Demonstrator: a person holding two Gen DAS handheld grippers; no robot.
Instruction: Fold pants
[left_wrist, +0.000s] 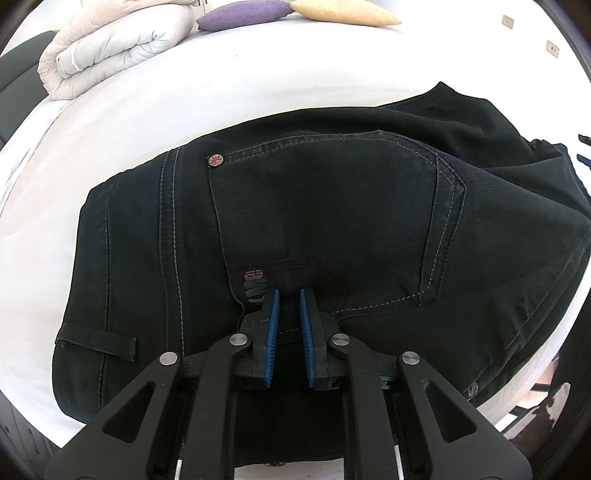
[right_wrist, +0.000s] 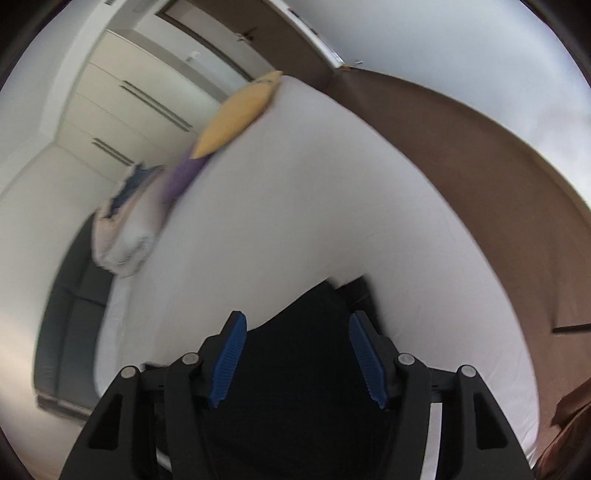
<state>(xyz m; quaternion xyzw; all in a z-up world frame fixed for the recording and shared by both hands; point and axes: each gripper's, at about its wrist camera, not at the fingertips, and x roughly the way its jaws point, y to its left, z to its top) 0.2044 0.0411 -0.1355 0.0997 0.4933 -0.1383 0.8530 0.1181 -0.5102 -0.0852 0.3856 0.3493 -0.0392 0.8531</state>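
Black jeans (left_wrist: 325, 221) lie folded on the white bed (left_wrist: 221, 88), back pocket up, with a copper rivet (left_wrist: 215, 160) at the pocket corner. My left gripper (left_wrist: 289, 295) hovers over the pocket's lower edge. Its blue pads (left_wrist: 272, 332) stand a narrow gap apart with nothing between them. In the blurred right wrist view, my right gripper (right_wrist: 297, 321) is wide open above a dark end of the pants (right_wrist: 310, 354). Its blue pads (right_wrist: 229, 358) hold nothing.
A rolled white duvet (left_wrist: 110, 48), a purple pillow (left_wrist: 240, 14) and a yellow pillow (left_wrist: 340, 11) lie at the bed's far end. The right wrist view shows a white wardrobe (right_wrist: 122, 107) and a brown headboard (right_wrist: 461, 147).
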